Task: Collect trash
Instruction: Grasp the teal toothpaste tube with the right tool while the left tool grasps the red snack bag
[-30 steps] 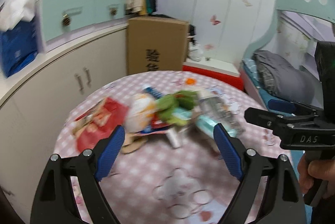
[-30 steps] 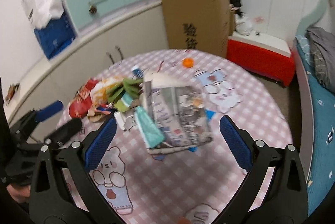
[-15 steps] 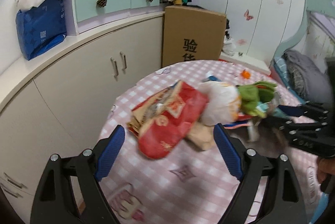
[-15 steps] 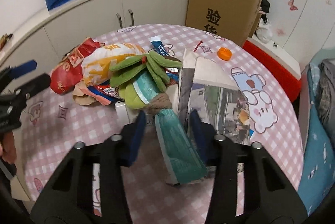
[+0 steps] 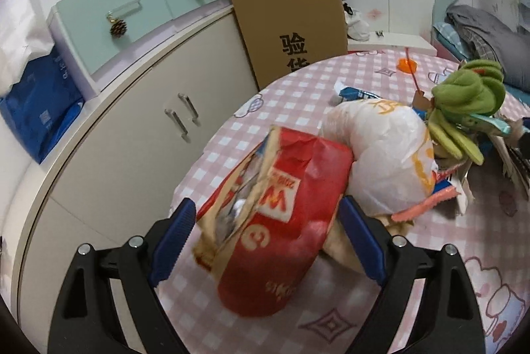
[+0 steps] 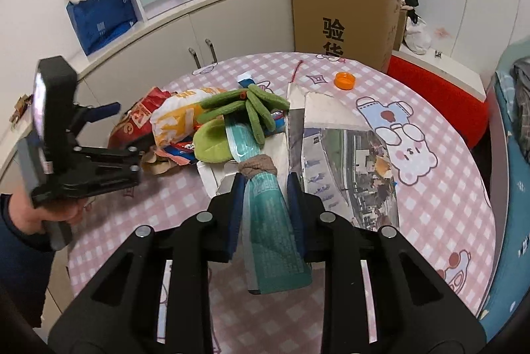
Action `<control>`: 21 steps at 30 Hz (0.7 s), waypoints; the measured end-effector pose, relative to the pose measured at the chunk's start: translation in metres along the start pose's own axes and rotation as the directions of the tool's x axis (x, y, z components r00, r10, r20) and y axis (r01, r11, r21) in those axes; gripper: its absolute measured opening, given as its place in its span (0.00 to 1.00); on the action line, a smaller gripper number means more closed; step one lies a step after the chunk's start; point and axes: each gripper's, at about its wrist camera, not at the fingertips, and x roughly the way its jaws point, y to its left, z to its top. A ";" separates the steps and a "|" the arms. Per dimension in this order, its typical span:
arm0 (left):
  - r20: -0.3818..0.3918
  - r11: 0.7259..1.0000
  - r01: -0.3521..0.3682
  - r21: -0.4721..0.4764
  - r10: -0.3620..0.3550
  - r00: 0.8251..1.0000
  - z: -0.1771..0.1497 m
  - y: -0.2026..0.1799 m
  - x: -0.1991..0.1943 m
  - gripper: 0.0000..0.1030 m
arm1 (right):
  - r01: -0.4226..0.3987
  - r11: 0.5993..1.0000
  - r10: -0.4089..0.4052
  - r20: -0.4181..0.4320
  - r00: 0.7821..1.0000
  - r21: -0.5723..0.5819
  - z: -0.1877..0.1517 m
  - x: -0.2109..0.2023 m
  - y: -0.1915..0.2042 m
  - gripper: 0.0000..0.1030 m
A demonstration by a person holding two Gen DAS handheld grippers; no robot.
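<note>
A heap of trash lies on the round table (image 6: 447, 205) with its pink checked cloth. My left gripper (image 5: 266, 241) is open, and a crumpled red snack bag (image 5: 285, 221) lies between its blue pads without touching them. Behind the bag sit a white and orange plastic bag (image 5: 387, 155) and a green glove (image 5: 463, 102). My right gripper (image 6: 265, 205) is closing its jaws on a teal packet (image 6: 268, 221), and both pads press its sides. A newspaper (image 6: 347, 168) lies just right of it. The left gripper (image 6: 122, 130) also shows at the left, held in a person's hand.
An orange bottle cap (image 6: 345, 79) and a red string lie at the table's far side. A cardboard box (image 6: 341, 13) stands behind the table, with cream cupboards (image 5: 149, 138) to the left. A red bench (image 6: 437, 95) and a bed (image 5: 480, 36) are on the right.
My left gripper has swung left and dropped until the red bag lies between its pads. My right gripper's jaws have come in from wide apart onto the teal packet.
</note>
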 end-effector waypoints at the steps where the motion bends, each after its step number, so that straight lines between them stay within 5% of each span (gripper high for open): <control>1: -0.001 1.000 0.006 0.001 -0.006 1.000 0.001 -0.001 0.003 0.84 | -0.006 1.000 0.006 0.003 1.000 0.004 0.000 -0.002 0.000 0.25; 6: -0.009 0.997 0.060 -0.046 -0.061 0.998 0.003 0.002 0.012 0.71 | -0.022 1.000 0.022 0.007 1.000 0.016 -0.003 -0.006 -0.001 0.25; 21: 0.047 0.986 0.100 -0.130 -0.095 0.994 -0.018 0.018 -0.018 0.70 | -0.086 0.996 0.086 -0.103 0.991 0.006 -0.053 0.000 0.009 0.25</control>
